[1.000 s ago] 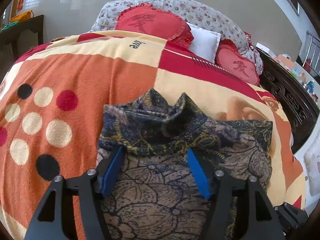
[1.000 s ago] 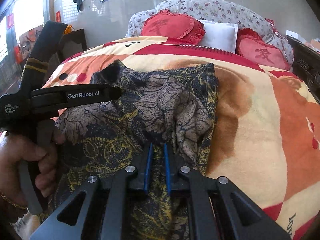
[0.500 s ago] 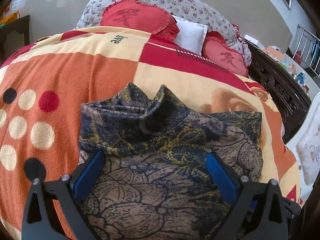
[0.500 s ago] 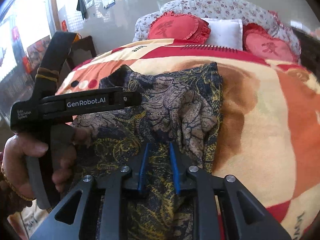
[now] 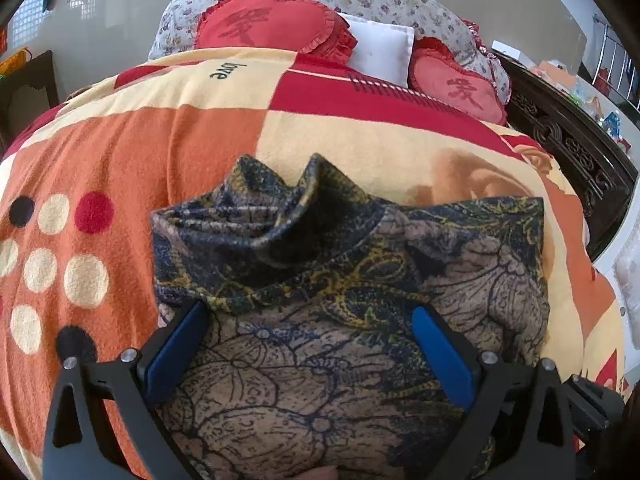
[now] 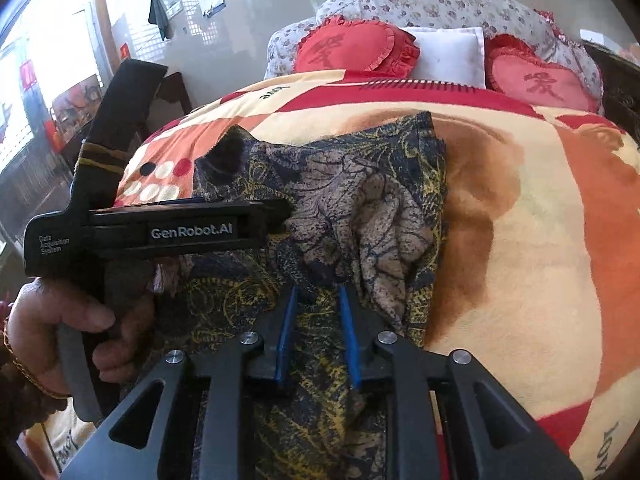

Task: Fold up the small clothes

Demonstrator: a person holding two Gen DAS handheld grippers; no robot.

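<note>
a dark floral garment [image 5: 320,320] lies rumpled on the bed's orange blanket [image 5: 140,152], well short of the red heart cushions [image 5: 272,24]. the left gripper [image 5: 308,336] hovers over it, fingers spread wide, released. the right gripper [image 6: 318,320] pinches a ridge of the cloth. best to flatten the bunched collar end before creasing.

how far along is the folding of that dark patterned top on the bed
Partway. Done: the dark floral garment lies on the orange blanket with its upper part doubled over in a rumpled fold. In hand: the right gripper pinches a bunch of the cloth, while the left gripper hovers over it, jaws wide and gripping nothing. Left: smoothing the bunched edge and folding it compact.
</note>
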